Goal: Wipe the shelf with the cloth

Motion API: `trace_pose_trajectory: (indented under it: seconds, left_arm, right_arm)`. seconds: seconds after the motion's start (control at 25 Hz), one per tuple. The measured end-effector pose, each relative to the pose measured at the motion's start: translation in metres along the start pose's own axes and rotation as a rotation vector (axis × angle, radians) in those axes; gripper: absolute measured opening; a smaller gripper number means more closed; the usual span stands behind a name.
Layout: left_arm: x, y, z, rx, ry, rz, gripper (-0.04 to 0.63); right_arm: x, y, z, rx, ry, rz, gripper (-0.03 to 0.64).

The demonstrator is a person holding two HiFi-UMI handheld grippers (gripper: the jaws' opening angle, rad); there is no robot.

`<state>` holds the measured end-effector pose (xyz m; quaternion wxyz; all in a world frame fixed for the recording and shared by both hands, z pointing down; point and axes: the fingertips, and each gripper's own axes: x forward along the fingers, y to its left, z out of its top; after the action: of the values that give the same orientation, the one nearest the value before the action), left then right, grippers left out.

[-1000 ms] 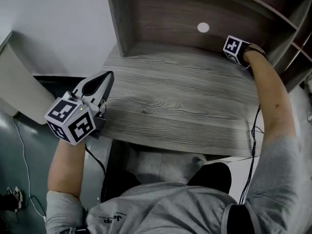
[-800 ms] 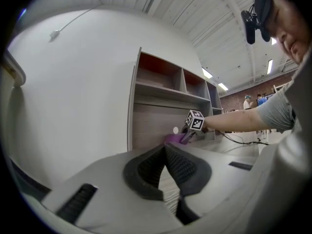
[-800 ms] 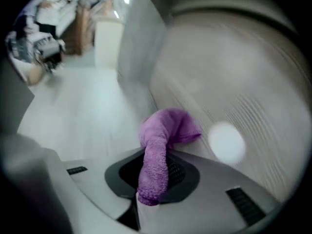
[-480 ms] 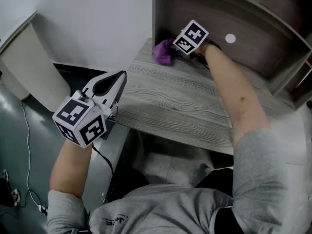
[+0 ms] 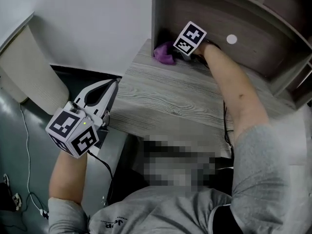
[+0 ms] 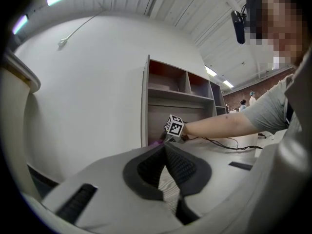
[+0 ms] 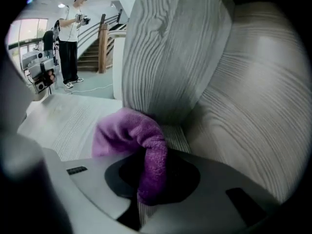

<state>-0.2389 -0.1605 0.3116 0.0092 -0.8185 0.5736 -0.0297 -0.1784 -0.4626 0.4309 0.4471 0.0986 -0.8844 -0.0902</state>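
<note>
The right gripper [image 7: 153, 172] pinches a purple cloth [image 7: 127, 130]: its own view shows a fold of the cloth running down between the two dark pads, with the rest bunched in front of the tips. In the head view the cloth [image 5: 164, 53] lies on the grey wood-grain desk [image 5: 170, 101] at the far left, in the corner where the shelf [image 5: 159, 13] side panel meets the back panel. The cloth touches the foot of the side panel. The right gripper [image 5: 176, 51] reaches in from the right with the arm stretched across the desk, and its marker cube sits just beside the cloth. A round white disc [image 5: 231, 39] shows on the back panel, to the right of that cube. A dark cable [image 5: 225, 126] runs along the underside of the right forearm. The left gripper [image 5: 111, 87] is held at the desk's near left edge, well apart from the cloth, its tips pointing towards the shelf. Its own view shows the left gripper [image 6: 165, 149] pressed together at the tips with nothing between them, the desk grain visible through the narrow gap lower down, and the shelf [image 6: 165, 89] with its open compartments beyond. In the right gripper view a person [image 7: 72, 21] stands far off near some stairs.
</note>
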Motion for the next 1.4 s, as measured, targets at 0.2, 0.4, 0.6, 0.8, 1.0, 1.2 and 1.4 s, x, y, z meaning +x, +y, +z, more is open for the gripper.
trace_pose_trajectory:
  seconds: [0.2, 0.4, 0.6, 0.8, 1.0, 1.2, 1.4]
  left_arm:
    - [0.014, -0.012, -0.001, -0.006, -0.008, -0.04, 0.02]
    - [0.028, -0.026, 0.005, -0.001, -0.012, -0.071, 0.02]
    - [0.035, -0.046, 0.013, 0.0, -0.04, -0.097, 0.021]
    - [0.035, -0.056, 0.009, -0.002, -0.031, -0.104, 0.021]
    - [0.029, -0.049, 0.011, -0.002, -0.033, -0.08, 0.021]
    - [0.018, -0.038, 0.008, -0.004, -0.038, -0.069, 0.02]
    - [-0.003, -0.023, 0.008, -0.013, -0.049, -0.034, 0.021]
  right_arm:
    - [-0.057, -0.019, -0.095, 0.044, 0.141, -0.029, 0.064]
    - [-0.137, -0.041, -0.216, 0.161, 0.31, -0.099, 0.064]
    - [-0.215, -0.059, -0.333, 0.208, 0.609, -0.22, 0.064]
    - [-0.273, -0.062, -0.415, 0.118, 1.032, -0.299, 0.063]
    - [-0.289, -0.067, -0.437, 0.036, 1.205, -0.287, 0.063]
    - [-0.22, -0.06, -0.275, 0.098, 0.472, -0.236, 0.063]
    - [-0.12, 0.018, -0.061, -0.034, -0.055, -0.002, 0.064]
